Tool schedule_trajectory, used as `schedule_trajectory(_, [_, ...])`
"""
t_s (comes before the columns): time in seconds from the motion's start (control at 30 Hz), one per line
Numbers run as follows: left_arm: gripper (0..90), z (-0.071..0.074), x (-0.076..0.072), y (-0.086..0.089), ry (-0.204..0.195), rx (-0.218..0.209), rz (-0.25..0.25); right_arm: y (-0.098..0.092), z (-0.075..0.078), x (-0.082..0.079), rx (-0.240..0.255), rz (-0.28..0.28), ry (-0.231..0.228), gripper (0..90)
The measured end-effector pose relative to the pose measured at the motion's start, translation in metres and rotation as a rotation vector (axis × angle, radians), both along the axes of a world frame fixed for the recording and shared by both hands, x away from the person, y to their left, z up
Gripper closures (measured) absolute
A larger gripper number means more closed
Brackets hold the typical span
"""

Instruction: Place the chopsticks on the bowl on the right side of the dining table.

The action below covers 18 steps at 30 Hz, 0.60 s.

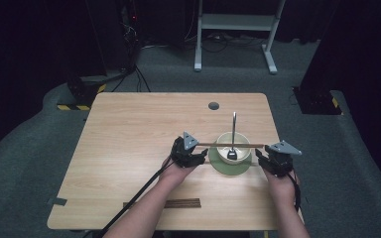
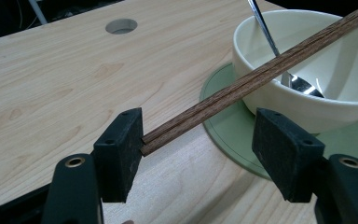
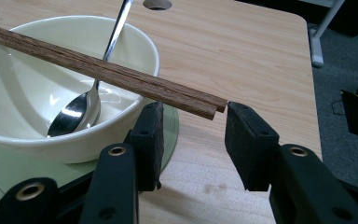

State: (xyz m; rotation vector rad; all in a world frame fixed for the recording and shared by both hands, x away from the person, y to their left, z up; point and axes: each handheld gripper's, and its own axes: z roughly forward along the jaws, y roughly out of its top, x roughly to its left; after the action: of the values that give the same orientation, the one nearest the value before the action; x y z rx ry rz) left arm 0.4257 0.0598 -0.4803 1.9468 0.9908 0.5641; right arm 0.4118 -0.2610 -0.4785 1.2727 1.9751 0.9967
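Here, a light wood-grain bench stands on grey carpet in a dark room, with a white desk frame at the back, cables trailing across the floor and yellow-and-black striped bases at the far left. A round grommet hole sits near the bench's far edge. Toward the right side, a cream bowl rests on a green saucer, with a metal spoon leaning inside it, handle pointing away from the person. A pair of dark wooden chopsticks lies across the bowl's rim. The left tongs stand wide apart, one end of the chopsticks touching the inner face of one jaw only. The right tongs are also apart, the chopsticks' other end reaching over the gap between them, gripped by neither jaw. A second dark strip lies near the bench's front edge, and a piece of grey tape marks its front left corner.
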Motion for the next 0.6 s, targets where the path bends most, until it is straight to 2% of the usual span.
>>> schedule_trajectory(0.23, [37.4,0.001,-0.003,0.009,-0.018,0.003,0.022,-0.001,0.001,-0.001,0.005,-0.004,-0.006,58.4])
schedule_trajectory(0.37, [47.3,0.001,-0.007,0.019,-0.025,-0.017,0.039,-0.001,0.002,0.000,0.007,-0.005,-0.004,57.6])
schedule_trajectory(0.43, [51.6,0.000,-0.008,0.023,-0.030,-0.024,0.044,-0.001,0.002,0.002,0.015,0.001,0.002,52.9])
schedule_trajectory(0.6, [61.7,-0.001,-0.007,0.025,-0.024,-0.035,0.055,0.001,0.002,0.006,0.004,0.016,0.015,49.1])
